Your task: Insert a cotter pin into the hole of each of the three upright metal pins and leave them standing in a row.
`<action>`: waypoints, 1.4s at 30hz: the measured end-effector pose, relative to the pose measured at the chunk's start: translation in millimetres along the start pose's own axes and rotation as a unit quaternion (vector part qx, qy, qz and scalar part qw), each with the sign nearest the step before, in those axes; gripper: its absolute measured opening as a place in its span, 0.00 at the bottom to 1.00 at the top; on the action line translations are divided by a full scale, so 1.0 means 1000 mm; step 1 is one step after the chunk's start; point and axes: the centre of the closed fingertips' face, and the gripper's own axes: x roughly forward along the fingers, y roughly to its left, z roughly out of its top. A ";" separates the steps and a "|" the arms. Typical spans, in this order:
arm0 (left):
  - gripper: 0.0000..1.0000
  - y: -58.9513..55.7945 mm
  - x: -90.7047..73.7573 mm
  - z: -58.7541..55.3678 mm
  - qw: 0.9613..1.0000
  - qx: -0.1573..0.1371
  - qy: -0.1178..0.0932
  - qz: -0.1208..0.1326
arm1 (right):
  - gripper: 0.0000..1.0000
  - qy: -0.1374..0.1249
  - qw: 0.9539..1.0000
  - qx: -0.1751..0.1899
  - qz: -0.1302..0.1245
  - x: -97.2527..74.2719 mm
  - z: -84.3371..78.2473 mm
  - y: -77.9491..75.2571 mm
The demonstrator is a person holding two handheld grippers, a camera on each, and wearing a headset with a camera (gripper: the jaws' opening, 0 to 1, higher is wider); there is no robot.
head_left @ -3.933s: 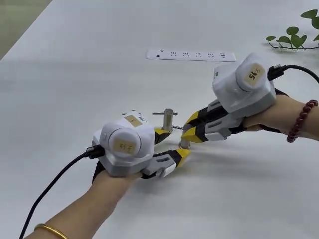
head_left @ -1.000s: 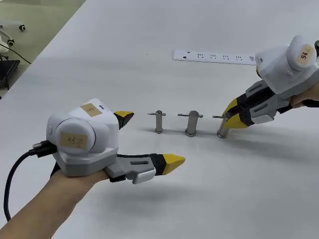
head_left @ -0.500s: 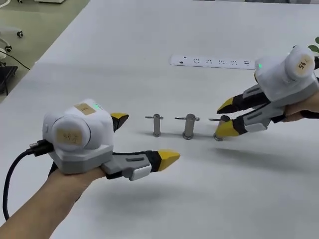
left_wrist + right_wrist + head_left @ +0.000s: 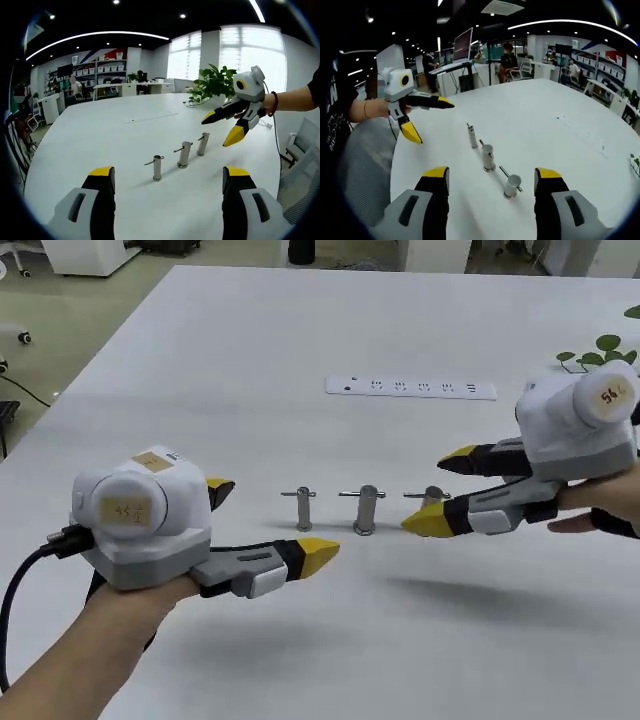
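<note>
Head view: three metal pins (image 4: 366,510) stand in a row at mid-frame on the white table (image 4: 300,350), each upright with its long axis vertical and head up. A thin cotter pin (image 4: 350,494) crosses each head, lying level and pointing along the row, left to right across the frame. The left gripper (image 4: 270,520), lower left, is spread wide and carries nothing. The right gripper (image 4: 440,490), at the right, is likewise parted and empty, and its lower yellow tip overlaps the foot of the rightmost pin. I can't tell whether they touch. That looks to me like the danger: a careless sideways sweep of that jaw could tip the pin into its neighbour and break the row. A power strip (image 4: 410,388) lies farther back. Left gripper view: between the splayed jaws the pins (image 4: 184,155) climb toward the upper right, with the right gripper (image 4: 220,129) hanging agape beyond the far one. Right gripper view: the row (image 4: 487,157) runs from bottom centre toward the upper left, with the nearest pin (image 4: 511,185) low between the jaws. The left gripper (image 4: 431,120) is open, well apart at the left.
</note>
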 end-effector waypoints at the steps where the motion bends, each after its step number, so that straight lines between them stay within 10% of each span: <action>1: 0.88 0.000 0.000 0.000 1.000 -0.002 0.000 0.000 | 0.69 -0.001 1.000 0.008 -0.007 -0.001 -0.001 0.001; 16: 0.97 -0.001 -0.005 0.007 1.000 -0.017 -0.012 0.021 | 0.80 -0.060 0.986 0.102 -0.114 -0.014 -0.008 0.019; 23: 0.99 -0.002 -0.004 0.006 1.000 -0.013 -0.004 0.025 | 0.82 -0.084 0.977 0.146 -0.134 -0.015 -0.010 0.023; 42: 0.95 -0.001 -0.007 -0.002 0.999 0.020 0.023 0.041 | 0.78 -0.085 0.970 0.151 -0.170 -0.023 -0.020 0.019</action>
